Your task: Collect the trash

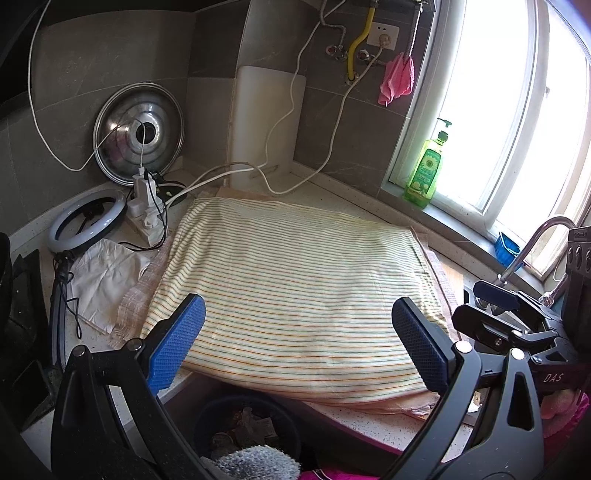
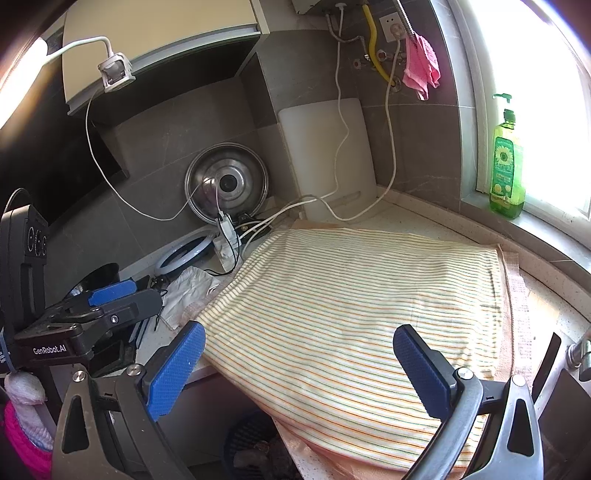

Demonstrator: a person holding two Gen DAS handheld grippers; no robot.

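Left gripper [image 1: 297,343], right gripper [image 2: 299,363]: both spread, empty, over striped cloth [image 1: 295,288]. Step: locating trash. Next: reach crumpled paper [image 1: 103,273], frame left; bin [image 1: 247,424] below.

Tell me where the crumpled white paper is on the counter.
The crumpled white paper lies at the counter's left, just off the left edge of the striped cloth and in front of the ring light.

Setting: home kitchen. Evidence: grey tiled walls; speckled stone tabletop [image 1: 373,195] in a corner by a bright window [image 1: 491,110]; steel pot lid [image 1: 139,136] and white cutting board [image 1: 258,122] leaning on the tiles; green dish soap bottle [image 2: 506,173] on the sill; curved tap [image 1: 532,243]; yellow gas pipe [image 1: 360,40] beside a wall socket [image 1: 384,35].
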